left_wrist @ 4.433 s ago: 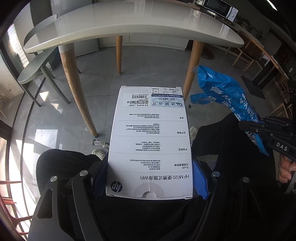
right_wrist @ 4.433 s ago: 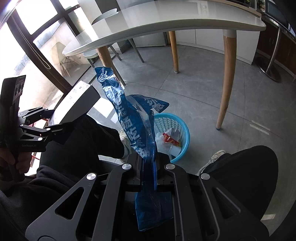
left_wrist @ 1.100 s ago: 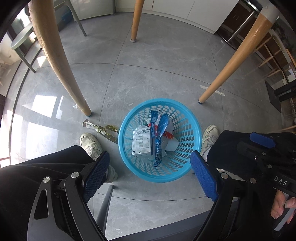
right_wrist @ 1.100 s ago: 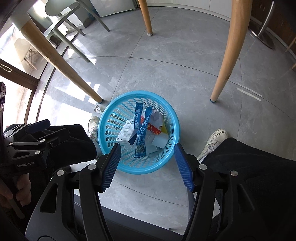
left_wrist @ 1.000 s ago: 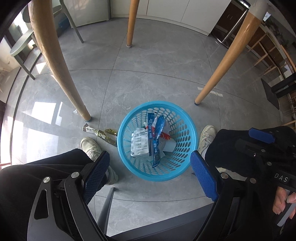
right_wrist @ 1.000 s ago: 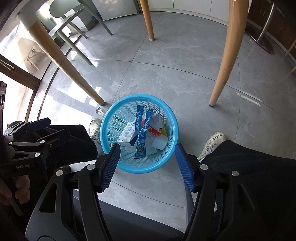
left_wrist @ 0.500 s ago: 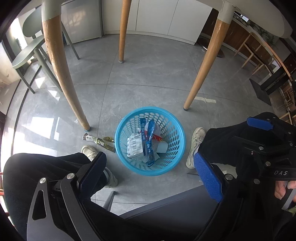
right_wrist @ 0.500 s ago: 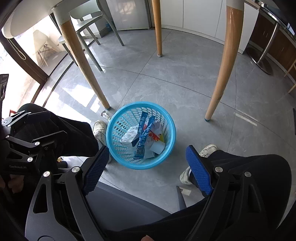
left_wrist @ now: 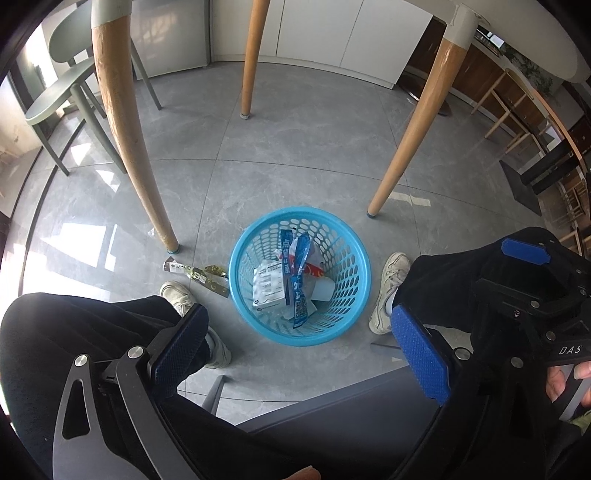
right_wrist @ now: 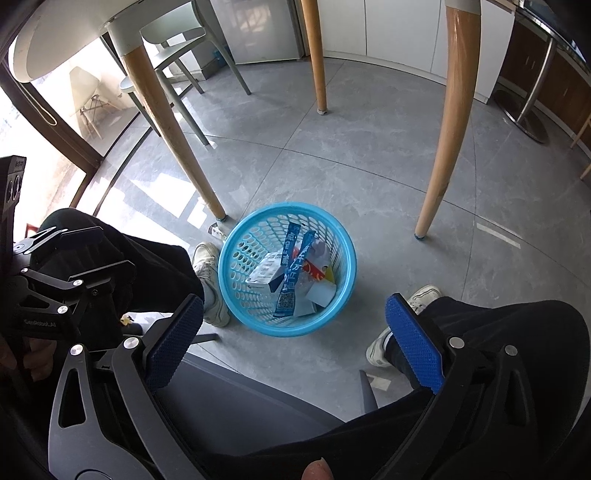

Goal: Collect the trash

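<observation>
A round blue basket (left_wrist: 347, 236) stands on the grey floor between the person's feet; it also shows in the right wrist view (right_wrist: 343, 240). Inside lie a white box (left_wrist: 269, 286), a long blue wrapper (left_wrist: 297, 284) and other scraps. The box (right_wrist: 266, 272) and wrapper (right_wrist: 291, 273) show in the right wrist view too. My left gripper (left_wrist: 299, 350) is open and empty, held well above the basket. My right gripper (right_wrist: 291, 339) is open and empty, also above it. A green-gold wrapper (left_wrist: 199, 275) lies on the floor left of the basket.
Wooden table legs (left_wrist: 122, 122) (left_wrist: 413, 118) stand around the basket under a white tabletop (right_wrist: 55, 33). A grey-green chair (left_wrist: 59, 96) stands at the left. The person's knees and white shoes (left_wrist: 388, 288) flank the basket. A dark chair seat edge (right_wrist: 236, 398) lies below.
Both grippers let go of the white box and blue wrapper, which now lie in the basket. Both have since risen and pulled back from the basket, jaws wide open.
</observation>
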### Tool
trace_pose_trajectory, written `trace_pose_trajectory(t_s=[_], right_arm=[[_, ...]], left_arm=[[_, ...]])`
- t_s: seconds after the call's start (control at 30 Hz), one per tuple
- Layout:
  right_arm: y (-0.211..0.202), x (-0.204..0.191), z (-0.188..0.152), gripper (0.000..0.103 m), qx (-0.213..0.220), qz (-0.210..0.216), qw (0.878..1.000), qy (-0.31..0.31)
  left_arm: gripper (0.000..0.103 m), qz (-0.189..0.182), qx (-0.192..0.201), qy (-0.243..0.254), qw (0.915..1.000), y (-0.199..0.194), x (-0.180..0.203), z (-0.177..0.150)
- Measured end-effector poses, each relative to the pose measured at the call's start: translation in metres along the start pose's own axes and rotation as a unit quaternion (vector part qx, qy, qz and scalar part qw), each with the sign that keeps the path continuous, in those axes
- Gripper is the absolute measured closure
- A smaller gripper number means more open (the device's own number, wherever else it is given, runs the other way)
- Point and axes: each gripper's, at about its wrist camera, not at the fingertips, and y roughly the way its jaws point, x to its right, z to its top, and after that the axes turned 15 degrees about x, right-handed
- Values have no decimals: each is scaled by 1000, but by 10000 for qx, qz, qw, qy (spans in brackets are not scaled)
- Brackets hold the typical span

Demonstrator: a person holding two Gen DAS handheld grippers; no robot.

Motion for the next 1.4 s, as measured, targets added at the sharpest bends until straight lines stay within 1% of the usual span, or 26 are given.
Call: trace_pose_trajectory(t_s=[0.27, 0.6, 1.4], right_arm=[[0, 0, 0, 9, -47, 18, 10000, 6], [3, -4, 0, 9, -121, 7, 9999, 1], [11, 3, -4, 9, -232, 110, 9995, 183]], left_arm=[[6, 58, -22, 104, 9999, 0, 4, 0], [6, 191, -90, 98, 9997, 4, 3, -2], [6, 222, -129, 119, 9996, 4, 6, -3]])
